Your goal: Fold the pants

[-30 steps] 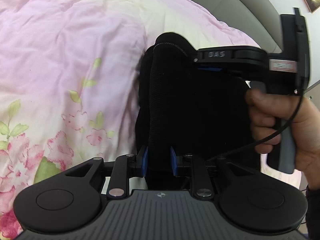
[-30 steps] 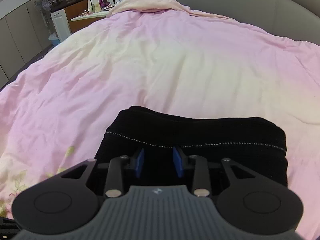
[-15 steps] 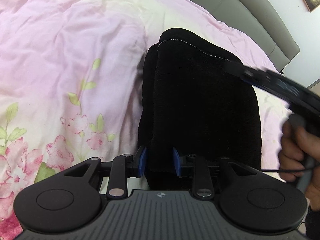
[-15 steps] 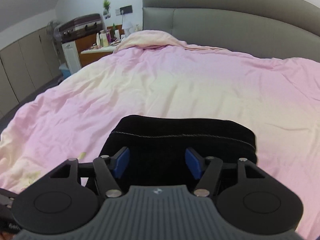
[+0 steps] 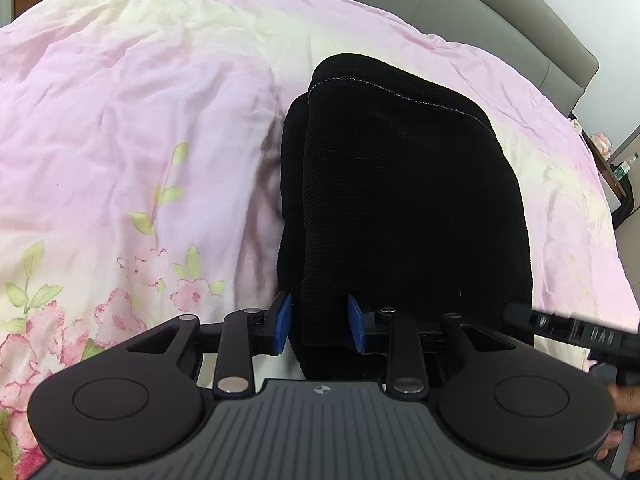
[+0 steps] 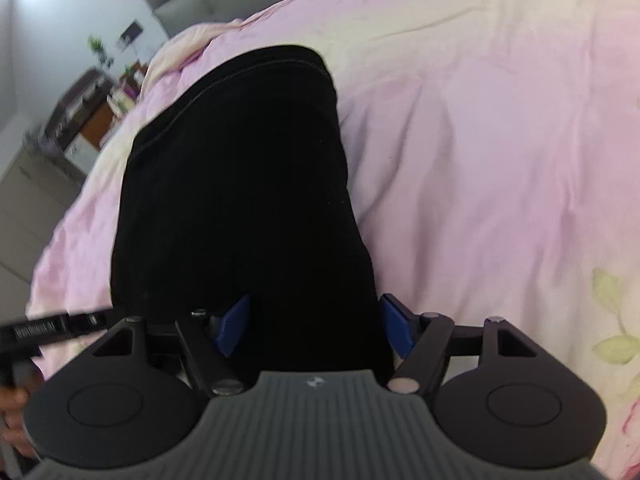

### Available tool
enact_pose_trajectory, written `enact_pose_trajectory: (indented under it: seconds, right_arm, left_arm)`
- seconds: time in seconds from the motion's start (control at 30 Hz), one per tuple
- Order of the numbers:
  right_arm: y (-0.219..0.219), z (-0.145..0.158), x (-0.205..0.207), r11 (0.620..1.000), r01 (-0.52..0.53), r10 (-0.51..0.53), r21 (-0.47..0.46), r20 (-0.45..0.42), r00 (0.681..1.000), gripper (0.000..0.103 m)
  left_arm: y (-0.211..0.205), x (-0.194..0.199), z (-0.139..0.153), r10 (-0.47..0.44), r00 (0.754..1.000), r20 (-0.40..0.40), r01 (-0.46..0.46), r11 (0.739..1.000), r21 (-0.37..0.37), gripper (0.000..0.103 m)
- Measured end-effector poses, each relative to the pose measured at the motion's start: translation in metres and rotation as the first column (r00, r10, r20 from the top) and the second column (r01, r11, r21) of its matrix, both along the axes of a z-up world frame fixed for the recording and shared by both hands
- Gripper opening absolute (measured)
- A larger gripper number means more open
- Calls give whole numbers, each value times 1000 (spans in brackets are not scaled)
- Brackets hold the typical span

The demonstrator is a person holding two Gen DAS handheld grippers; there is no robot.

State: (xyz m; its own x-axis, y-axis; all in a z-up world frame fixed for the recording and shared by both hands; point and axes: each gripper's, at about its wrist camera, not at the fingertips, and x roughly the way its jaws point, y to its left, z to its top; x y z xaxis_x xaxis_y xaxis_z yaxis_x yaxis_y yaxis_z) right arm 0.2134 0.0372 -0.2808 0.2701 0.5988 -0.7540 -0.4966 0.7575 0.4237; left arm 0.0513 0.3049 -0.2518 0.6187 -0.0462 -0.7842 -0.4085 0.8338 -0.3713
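The black pants [image 5: 400, 184] lie folded in a thick bundle on the pink duvet [image 5: 132, 120]. My left gripper [image 5: 319, 326] stands at the bundle's near edge, its blue pads closed on a fold of the black cloth. In the right wrist view the pants [image 6: 240, 184] fill the middle, and my right gripper [image 6: 316, 326] is open, its blue pads spread on either side of the near end of the bundle. The right gripper's body shows at the lower right of the left wrist view [image 5: 576, 332].
The duvet has a flower print [image 5: 120, 308] near me. A grey headboard [image 5: 500, 12] runs along the far side. A bedside cabinet with small items [image 6: 80, 108] stands at the far left beyond the bed.
My right gripper has opened wide and swung round to the bundle's other end, beside my left gripper. My left gripper stays closed on the fold.
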Motion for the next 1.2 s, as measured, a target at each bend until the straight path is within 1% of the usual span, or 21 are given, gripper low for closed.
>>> enact_pose_trajectory:
  seconds: [0.07,0.1,0.13,0.2,0.23,0.27,0.33,0.37,0.4,0.43,0.47,0.5,0.53,0.57,0.67,0.77,0.83,0.9,0.97,1.1,1.2]
  right_arm:
    - [4,8,-12,997,-51,54,-52,55,997,67]
    - [3,14,-13,997,-57,61,-54,65,996,67]
    - [1,20,-13,997,-59,62,-43,69,996,67]
    - [-8,32,-10,998,-60,59,2,76,995,67]
    - [-13,38,-7,998,-55,53,25,81,995,68]
    - [-17,44,-4,998,-52,48,43,89,995,71]
    - [-24,52,1,995,-57,48,79,104,993,76]
    - [-27,55,6,994,-61,51,89,110,993,80]
    - [-29,57,12,993,-62,50,96,118,992,82]
    - [-30,60,20,993,-58,45,101,125,991,83]
    - [-32,61,25,993,-52,37,107,131,991,84]
    - [-34,62,30,992,-41,25,117,138,990,84]
    - [-35,62,36,991,-30,11,132,140,990,85]
    - [-36,61,41,989,-22,3,146,135,991,87]
    - [-34,52,57,980,-24,5,195,94,996,89]
    - [-23,32,75,975,-42,38,219,23,999,92]
    - [-15,15,89,972,-30,41,234,-41,998,92]
    - [-6,-3,102,964,-15,48,267,-115,992,95]
    - [1,-20,112,944,-1,65,330,-183,981,98]
    - [10,-48,128,897,10,150,442,-326,933,98]
    - [12,-68,136,858,27,202,514,-383,901,98]
  left_arm:
    - [-1,-3,8,1,1000,2,-1,1000,24,42]
    - [-5,-4,14,-8,1000,5,8,998,63,50]
    - [-8,-5,21,-15,1000,3,14,994,104,63]
    - [-11,-3,34,-15,1000,4,14,985,172,80]
    - [-9,-2,40,-15,1000,12,13,982,186,85]
    - [-6,0,45,-18,999,31,12,983,182,86]
    - [7,7,50,-20,997,70,12,995,104,91]
    - [16,12,49,-19,996,88,17,1000,26,91]
    - [27,17,45,-19,994,108,28,996,-84,91]
    - [38,23,37,-17,992,124,42,978,-205,91]
    - [49,30,27,-13,991,132,53,949,-310,91]
    - [57,36,18,0,992,128,49,924,-380,91]
    - [63,40,10,19,993,118,31,913,-407,91]
    - [67,44,1,47,996,76,-11,909,-417,91]
    - [74,54,-22,59,998,29,-42,914,-403,92]
    - [76,58,-34,56,998,40,-34,906,-422,98]
    - [75,64,-34,40,998,50,-17,917,-398,103]
    - [76,68,-37,26,998,57,-3,925,-379,103]
    - [77,71,-43,20,998,52,1,925,-380,103]
    - [81,77,-57,-15,997,70,45,889,-457,103]
    - [81,83,-62,-43,995,94,84,869,-488,103]
